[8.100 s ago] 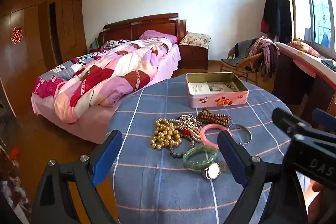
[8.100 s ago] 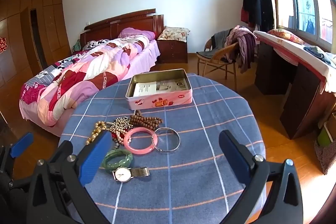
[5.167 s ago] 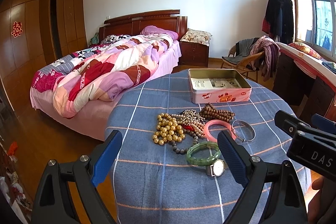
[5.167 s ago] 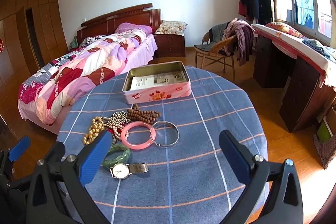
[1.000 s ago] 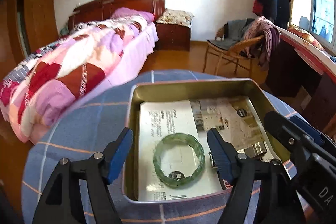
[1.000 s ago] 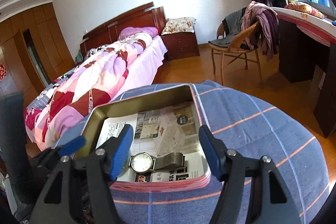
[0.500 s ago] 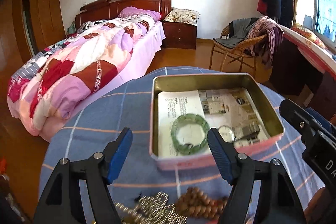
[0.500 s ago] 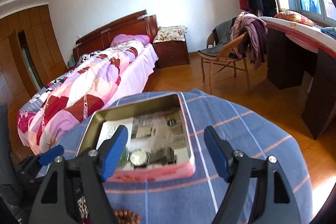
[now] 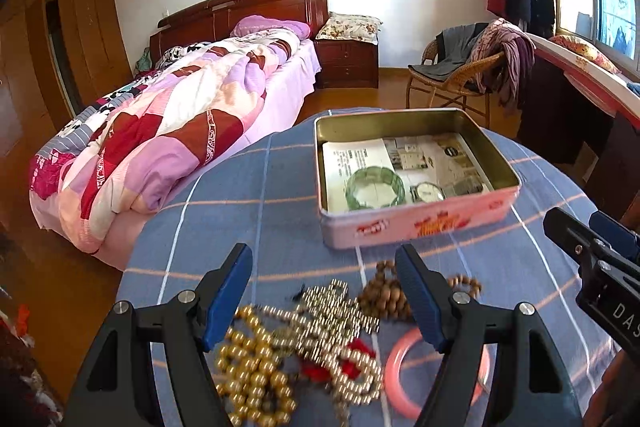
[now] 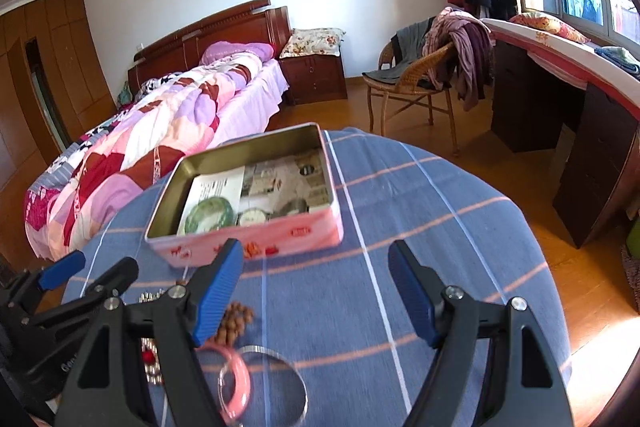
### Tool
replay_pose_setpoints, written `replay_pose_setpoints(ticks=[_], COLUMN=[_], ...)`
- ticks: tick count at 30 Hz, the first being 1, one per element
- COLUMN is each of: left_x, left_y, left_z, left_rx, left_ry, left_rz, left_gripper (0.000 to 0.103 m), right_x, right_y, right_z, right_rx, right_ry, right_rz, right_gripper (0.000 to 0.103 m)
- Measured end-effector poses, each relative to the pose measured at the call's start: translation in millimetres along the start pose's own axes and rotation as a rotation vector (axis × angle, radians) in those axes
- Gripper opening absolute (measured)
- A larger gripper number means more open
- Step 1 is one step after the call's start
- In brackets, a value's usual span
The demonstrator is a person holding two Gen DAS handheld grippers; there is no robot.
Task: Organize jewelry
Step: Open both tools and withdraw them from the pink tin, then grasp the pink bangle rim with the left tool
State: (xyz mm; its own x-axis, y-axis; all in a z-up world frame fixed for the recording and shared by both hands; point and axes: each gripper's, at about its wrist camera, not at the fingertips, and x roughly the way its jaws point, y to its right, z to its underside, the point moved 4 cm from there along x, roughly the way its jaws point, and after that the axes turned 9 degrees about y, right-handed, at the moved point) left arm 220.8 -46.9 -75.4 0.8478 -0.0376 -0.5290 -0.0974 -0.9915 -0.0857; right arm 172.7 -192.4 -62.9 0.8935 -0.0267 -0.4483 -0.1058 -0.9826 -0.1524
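Both our left gripper [image 9: 324,281] and right gripper [image 10: 314,279] hang released, empty. Inside the tin [image 9: 420,223] lie the green bangle [image 9: 375,187] and watch [image 9: 428,191]; the beads [image 9: 320,319] wait nearer us.

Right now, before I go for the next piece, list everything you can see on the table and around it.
tin: 1, pink outside, gold inside, far side of table, lid off
green bangle: 1, in tin, left part
watch: 1, silver, in tin, right of bangle
printed paper: lining the tin floor
gold beads: 1 heap, near edge
silver beads: 1 heap, beside gold
brown wooden beads: 1 strand, near tin
pink bangle: 1, near edge
silver bangle: 1, beside pink one
table: blue checked cloth
bed: left
wicker chair: clothes draped, right
left tool: open, empty
right tool: open, empty
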Motion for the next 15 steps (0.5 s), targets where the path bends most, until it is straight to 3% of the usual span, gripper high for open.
replay_pose_setpoints(ticks=[8, 15], left_x=[-18, -34], left_y=[-16, 0], left_z=[37, 64], left_rx=[-0.017, 0.047], left_ry=[-0.037, -0.059], left_rz=[0.046, 0.104], left_gripper=[0.074, 0.074], right_x=[-20, -33], right_y=[6, 12], right_z=[24, 45], right_rx=[-0.017, -0.03], right_ry=[-0.027, -0.065], right_rz=[0.018, 0.014], right_gripper=[0.078, 0.078])
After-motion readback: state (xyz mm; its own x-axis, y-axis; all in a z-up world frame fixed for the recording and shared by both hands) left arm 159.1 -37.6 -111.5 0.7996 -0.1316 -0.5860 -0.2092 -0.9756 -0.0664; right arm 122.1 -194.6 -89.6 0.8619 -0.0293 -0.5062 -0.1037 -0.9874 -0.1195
